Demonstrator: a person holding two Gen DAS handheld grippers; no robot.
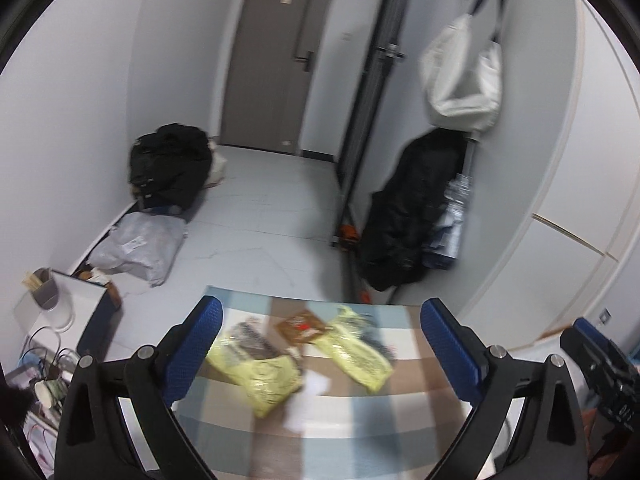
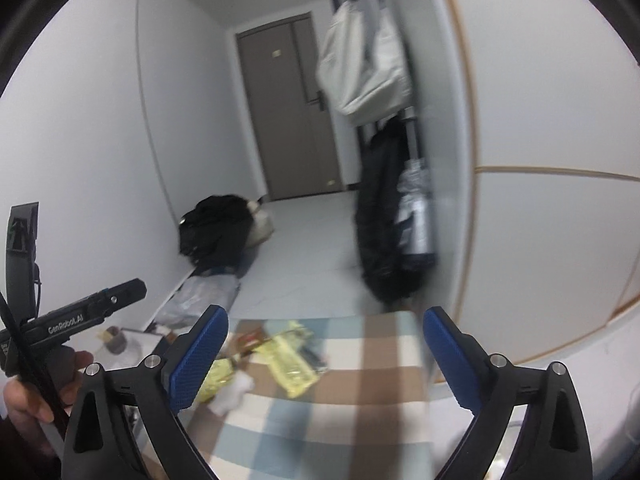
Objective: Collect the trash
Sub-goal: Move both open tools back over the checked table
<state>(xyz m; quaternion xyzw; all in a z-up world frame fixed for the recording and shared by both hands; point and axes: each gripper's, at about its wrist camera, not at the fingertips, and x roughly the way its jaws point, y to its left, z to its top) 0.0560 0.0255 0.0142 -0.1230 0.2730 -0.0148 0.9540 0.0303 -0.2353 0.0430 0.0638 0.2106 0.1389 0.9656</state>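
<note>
A table with a checked cloth (image 1: 360, 432) lies below both grippers. On it are two yellow wrappers (image 1: 256, 376) (image 1: 358, 354), a brown packet (image 1: 302, 326) between them, and white paper scraps (image 1: 316, 384). My left gripper (image 1: 326, 352) hovers open over this litter, its blue pads wide apart and nothing between them. My right gripper (image 2: 326, 356) is also open and empty above the cloth (image 2: 340, 420). In its view a yellow wrapper (image 2: 292, 360) and a crumpled white tissue (image 2: 236, 392) lie left of centre.
A hand (image 2: 36, 392) holds the left tool at the right wrist view's left edge. On the floor are black bags (image 1: 170, 164) and a grey bag (image 1: 138, 246). A black coat (image 1: 412, 208) and white bag (image 1: 460, 72) hang right; a cluttered side shelf (image 1: 52, 320) stands left.
</note>
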